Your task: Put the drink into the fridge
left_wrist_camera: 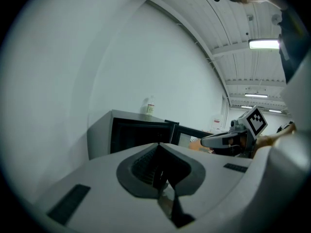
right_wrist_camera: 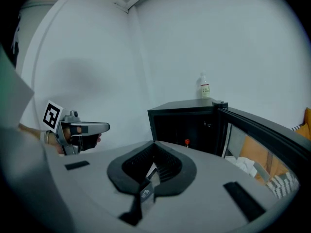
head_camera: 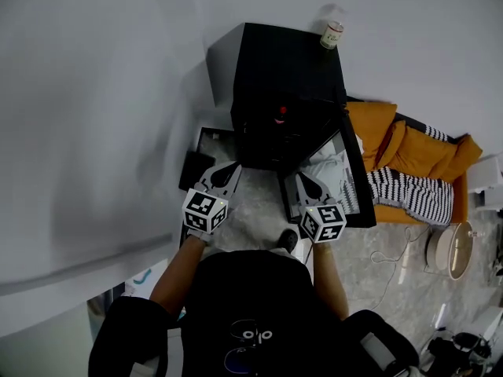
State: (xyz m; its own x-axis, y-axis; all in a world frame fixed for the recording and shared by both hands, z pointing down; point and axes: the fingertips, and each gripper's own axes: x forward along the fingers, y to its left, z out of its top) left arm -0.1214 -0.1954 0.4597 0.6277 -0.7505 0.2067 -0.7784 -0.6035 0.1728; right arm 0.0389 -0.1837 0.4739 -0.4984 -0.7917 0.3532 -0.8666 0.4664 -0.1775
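Right gripper view: drink (right_wrist_camera: pixel 205 87) upright atop fridge (right_wrist_camera: pixel 187 107).

The person wears a black top (head_camera: pixel 244 289) and a dark shoe (head_camera: pixel 288 240). The left gripper (head_camera: pixel 233 168) and right gripper (head_camera: pixel 303 179) are pale grey shells with dark ridged jaw hollows. Each carries a cube (head_camera: pixel 206 210) of black-and-white square markers.

Grey mottled floor (head_camera: pixel 255 214). A black fridge (head_camera: pixel 283 61) stands on it against the white wall, door swung open to the right. A bottle (head_camera: pixel 332 34) stands upright on the fridge's top, at the back right corner. A black flat panel (head_camera: pixel 192 171) lies on the floor by the fridge's left side. Orange couch (head_camera: pixel 428 154) on the floor beyond the open door. Round pale unit (head_camera: pixel 449 250) and a loose cable (head_camera: pixel 391 277) on the floor further right.
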